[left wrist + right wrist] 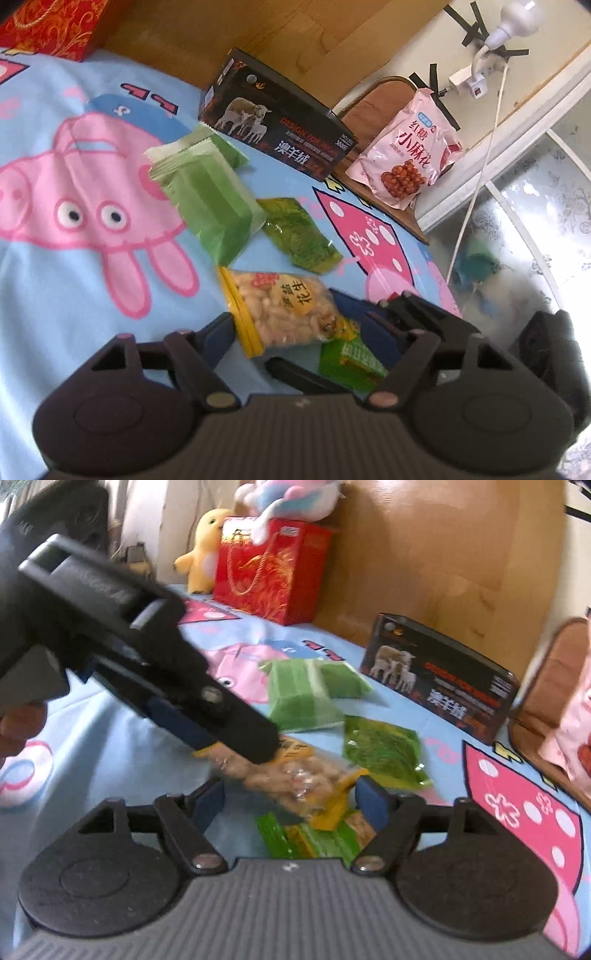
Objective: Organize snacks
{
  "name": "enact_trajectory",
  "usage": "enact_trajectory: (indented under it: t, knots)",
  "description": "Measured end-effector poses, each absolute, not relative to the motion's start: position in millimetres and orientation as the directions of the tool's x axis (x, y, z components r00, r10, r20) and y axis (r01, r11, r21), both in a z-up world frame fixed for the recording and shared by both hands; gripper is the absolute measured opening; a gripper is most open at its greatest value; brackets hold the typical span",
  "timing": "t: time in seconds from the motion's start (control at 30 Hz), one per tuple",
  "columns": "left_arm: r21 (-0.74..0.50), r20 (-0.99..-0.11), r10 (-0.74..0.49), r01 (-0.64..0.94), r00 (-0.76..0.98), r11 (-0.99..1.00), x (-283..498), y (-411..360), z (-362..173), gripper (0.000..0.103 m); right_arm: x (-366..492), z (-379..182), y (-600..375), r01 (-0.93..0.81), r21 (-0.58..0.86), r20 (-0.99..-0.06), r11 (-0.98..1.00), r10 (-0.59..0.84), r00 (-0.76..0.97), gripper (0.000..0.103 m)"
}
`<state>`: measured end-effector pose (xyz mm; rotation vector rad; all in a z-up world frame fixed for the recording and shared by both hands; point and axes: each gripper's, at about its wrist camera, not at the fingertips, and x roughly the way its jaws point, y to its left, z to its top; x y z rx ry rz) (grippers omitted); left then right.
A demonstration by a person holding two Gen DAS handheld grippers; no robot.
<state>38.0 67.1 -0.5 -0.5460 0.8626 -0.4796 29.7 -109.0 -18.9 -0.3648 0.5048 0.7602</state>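
Clear plastic with a yellow zip edge, the peanut bag (284,310) lies on the bed, pinched at its near end by the left gripper (236,746). The right gripper (290,801) hangs spread apart around its other end. Pink cartoon pigs cover the blue bedsheet (55,295); a wooden headboard (424,554) stands far behind.

Two close wrist views, shared bedspread (55,295).

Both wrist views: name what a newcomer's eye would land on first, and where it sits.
The big pink cartoon pig printed on the blue bedsheet dominates the left. A peanut bag sits between the left gripper fingers, beside green snack packs. A red gift bag stands at the wooden headboard.
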Motion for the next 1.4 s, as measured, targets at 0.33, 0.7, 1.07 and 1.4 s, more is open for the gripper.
enact_trajectory:
  t: [0.33,0.7,1.07,1.4]
  knots:
    - [-0.649,-0.55,-0.67,0.249,0.498,0.719,54.1,47.3,7.0,0.029,19.5,-11.7,-124.5,-0.674,-0.092,-0.489,0.733,0.557,0.672,0.031]
    - [-0.552,-0.496,-0.652,0.372,0.573,0.746,133.5,32.3,73.3,0.029,69.0,30.8,-126.1,-0.565,-0.204,-0.318,0.799,0.492,0.81,0.031]
    - [-0.444,-0.553,-0.509,0.283,0.66,0.85,257.9,38.4,79.5,0.047,213.5,46.7,-100.7,-0.509,-0.16,-0.341,0.846,0.437,0.833,0.04]
    - [-0.494,-0.568,-0.446,0.148,0.691,0.857,190.4,127.8,47.7,0.055,189.2,28.4,-128.1,-0.598,0.183,-0.434,0.78,0.61,0.663,0.042]
